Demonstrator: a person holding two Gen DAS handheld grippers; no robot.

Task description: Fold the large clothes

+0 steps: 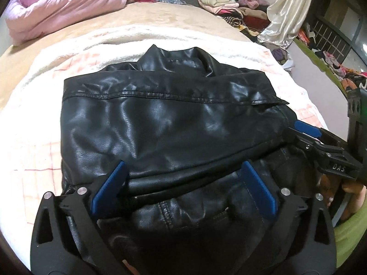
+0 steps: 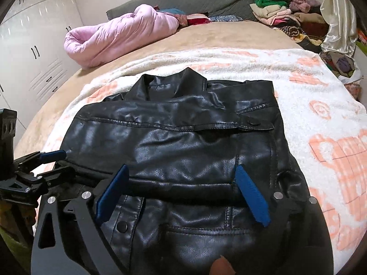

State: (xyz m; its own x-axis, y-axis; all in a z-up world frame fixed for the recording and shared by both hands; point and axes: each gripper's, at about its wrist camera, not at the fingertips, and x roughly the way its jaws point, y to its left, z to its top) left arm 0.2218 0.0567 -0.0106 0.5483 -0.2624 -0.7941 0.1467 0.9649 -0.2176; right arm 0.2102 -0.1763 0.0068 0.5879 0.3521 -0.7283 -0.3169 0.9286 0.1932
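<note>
A black leather jacket (image 1: 165, 119) lies on a white and peach blanket (image 1: 39, 142), collar at the far end, sleeves folded across the body. It also shows in the right wrist view (image 2: 183, 142). My left gripper (image 1: 183, 171) is open, its blue pads (image 1: 110, 188) straddling a folded sleeve ridge near the jacket's near edge. My right gripper (image 2: 183, 176) is open too, blue pads (image 2: 251, 194) either side of the same ridge further right. The right gripper shows at the left view's right edge (image 1: 307, 130); the left gripper shows at the right view's left edge (image 2: 52, 155).
A pink quilt (image 1: 64, 6) lies at the far left of the bed. Piles of folded clothes (image 1: 224, 0) sit at the far right, beside a cream satin cloth (image 1: 289, 11). White wardrobe doors (image 2: 34, 45) stand to the left. More clothes lie on the floor (image 1: 332, 64).
</note>
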